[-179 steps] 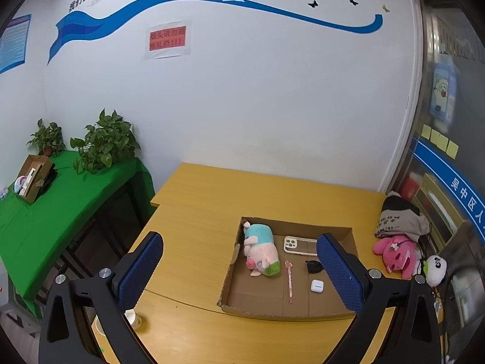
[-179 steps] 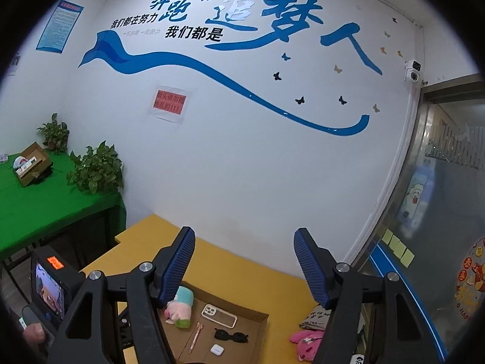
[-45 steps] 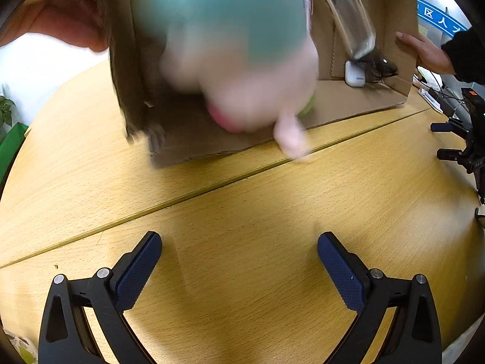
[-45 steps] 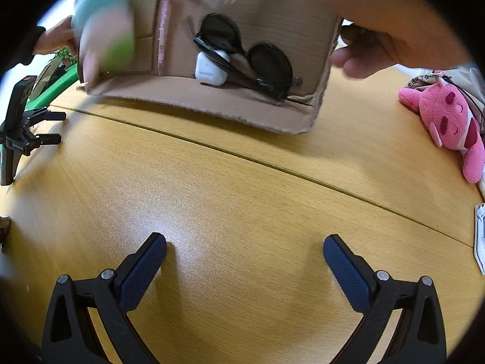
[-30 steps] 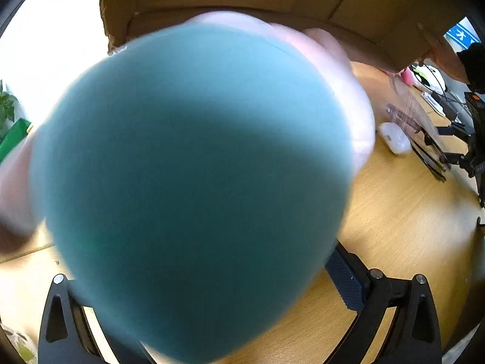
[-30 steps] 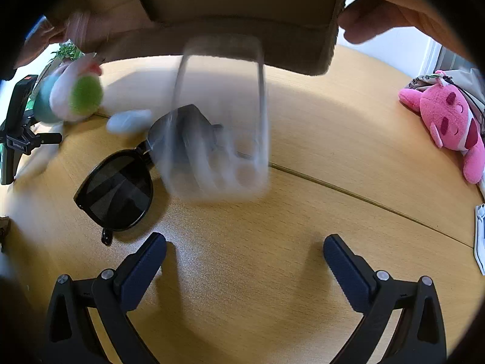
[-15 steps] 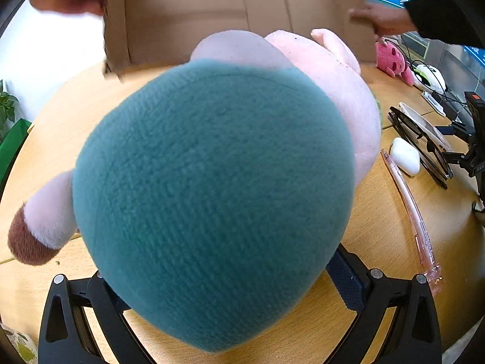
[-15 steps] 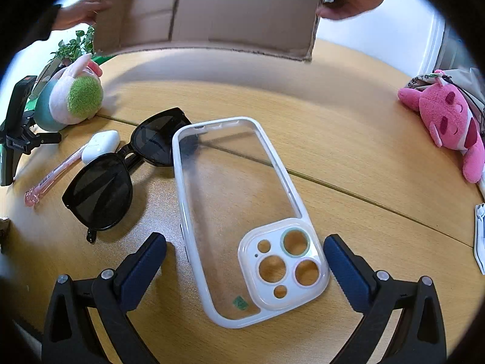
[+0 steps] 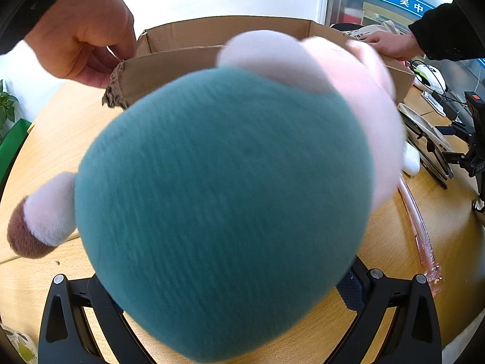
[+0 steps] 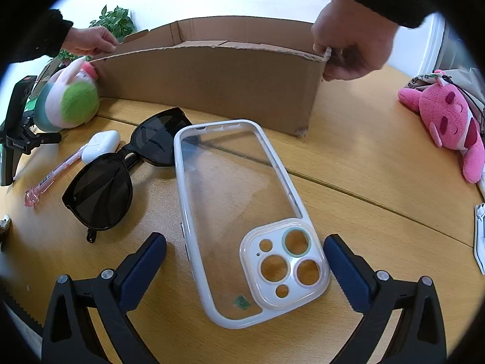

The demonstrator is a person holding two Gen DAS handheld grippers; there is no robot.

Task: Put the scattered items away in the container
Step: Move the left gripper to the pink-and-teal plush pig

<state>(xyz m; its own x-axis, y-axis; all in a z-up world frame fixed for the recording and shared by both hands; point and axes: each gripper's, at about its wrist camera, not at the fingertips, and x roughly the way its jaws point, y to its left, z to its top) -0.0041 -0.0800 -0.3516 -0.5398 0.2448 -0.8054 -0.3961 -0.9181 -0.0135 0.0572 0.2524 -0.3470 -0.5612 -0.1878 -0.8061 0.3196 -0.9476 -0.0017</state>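
A teal and pink plush toy (image 9: pixel 224 206) lies on the table right against my left gripper (image 9: pixel 239 239) and hides most of its open fingers. It also shows as the plush toy (image 10: pixel 68 103) at the left of the right wrist view. My right gripper (image 10: pixel 245 239) rests open on the table, the camera end of a clear phone case (image 10: pixel 236 200) lying flat between its fingers. Left of the case lie black sunglasses (image 10: pixel 103 194), a white earbud case (image 10: pixel 101 145) and a pink pen (image 10: pixel 51 176). Behind them a person's hands (image 10: pixel 351 39) hold the cardboard box (image 10: pixel 212 79) upright by its corners.
A pink plush (image 10: pixel 445 115) and a bag sit at the right table edge. A green plant (image 10: pixel 115 22) stands behind the box. The left wrist view has the box (image 9: pixel 169 69), a hand (image 9: pixel 85 30), the pen (image 9: pixel 415 230) and the other gripper's body (image 9: pixel 473 139).
The person has brought the tipped box down upright onto the table behind the spilled items. The plush has shifted slightly against my left gripper. Neither gripper has moved.
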